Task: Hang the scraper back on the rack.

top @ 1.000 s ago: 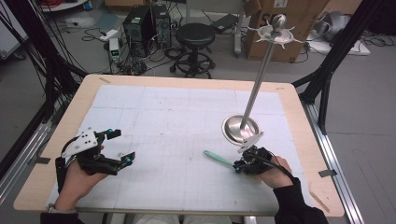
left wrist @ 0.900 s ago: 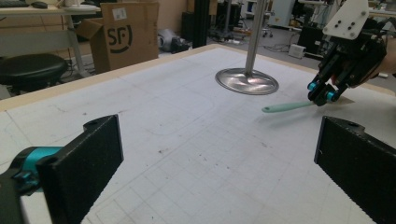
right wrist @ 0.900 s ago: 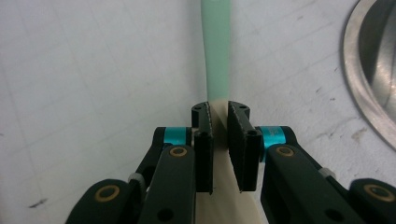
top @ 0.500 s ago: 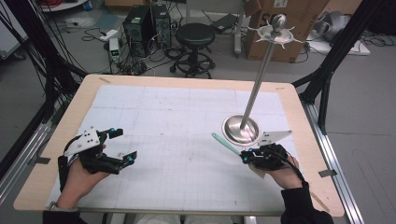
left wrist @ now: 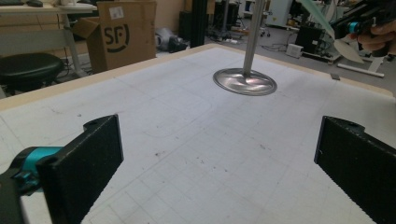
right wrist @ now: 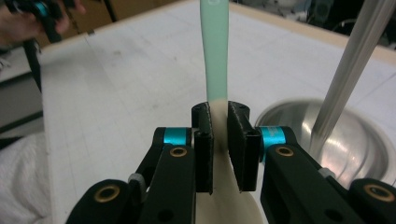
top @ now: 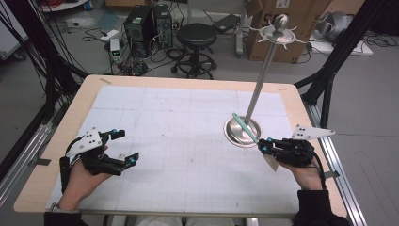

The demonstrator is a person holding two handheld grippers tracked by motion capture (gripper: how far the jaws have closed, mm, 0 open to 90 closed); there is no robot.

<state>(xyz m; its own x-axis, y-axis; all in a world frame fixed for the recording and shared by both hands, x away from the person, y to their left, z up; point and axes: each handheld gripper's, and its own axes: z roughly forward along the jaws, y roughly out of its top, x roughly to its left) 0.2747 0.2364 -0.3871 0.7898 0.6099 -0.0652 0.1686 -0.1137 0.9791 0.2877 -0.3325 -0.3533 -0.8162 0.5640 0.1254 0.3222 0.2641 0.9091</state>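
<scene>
My right gripper [top: 261,146] pinches a mint-green and cream spatula [right wrist: 214,56] near its neck, handle pointing ahead of the jaws and the cream blade trailing back under my hand. Just ahead and to the side rises the hanging stand's steel pole [top: 260,82], its round base [top: 235,136] below the handle. I judge I should lift steadily and keep the handle clear of the pole. My left gripper [top: 127,146] rests spread and empty, well apart.
</scene>
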